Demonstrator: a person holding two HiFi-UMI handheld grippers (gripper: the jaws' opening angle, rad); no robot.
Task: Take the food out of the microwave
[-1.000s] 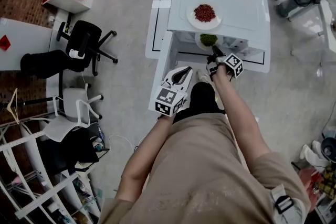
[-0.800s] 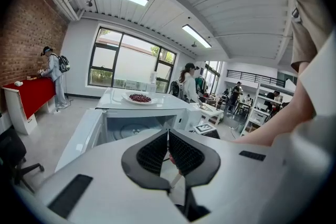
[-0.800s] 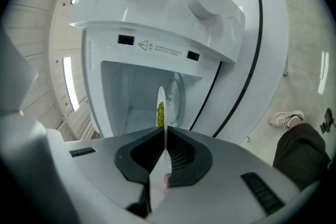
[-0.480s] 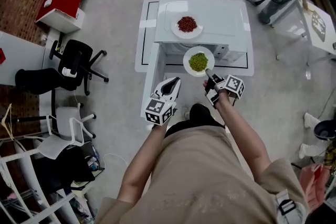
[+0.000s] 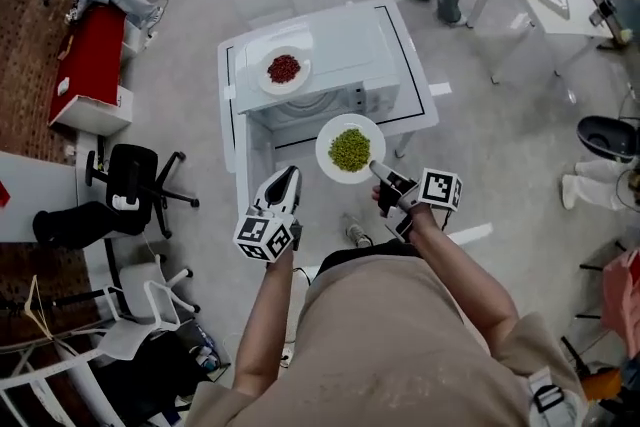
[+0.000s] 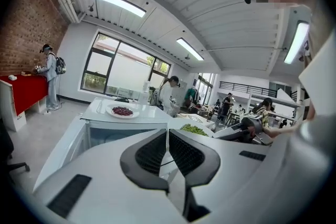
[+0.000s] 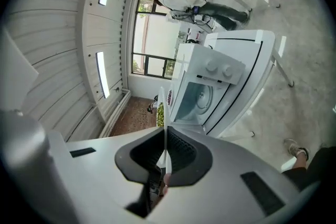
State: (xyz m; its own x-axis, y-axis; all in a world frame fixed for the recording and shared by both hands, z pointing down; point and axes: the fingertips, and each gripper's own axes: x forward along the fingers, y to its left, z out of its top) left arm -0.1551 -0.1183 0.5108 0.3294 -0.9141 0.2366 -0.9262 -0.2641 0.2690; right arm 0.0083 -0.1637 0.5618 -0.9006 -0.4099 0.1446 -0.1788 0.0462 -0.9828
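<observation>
1. Clamping hard: the right fingers are shut on the near rim of the white plate. In the right gripper view the rim shows edge-on as a thin line between the pads.
2. The right gripper points toward the microwave, and the plate runs out from its tip the same way. The plate sits face up and about level. It is round, so it has no long axis.
3. The green food is heaped mid-plate.
4. The plate is outside the microwave, held in the air just in front of its open cavity.
5. The left fingers are together with nothing between them.
6. The left gripper is near the plate's left, not touching it, and also points at the microwave.
7. A second plate of red food sits flat on the microwave top.
8. The microwave stands on a white desk with a black outline.
</observation>
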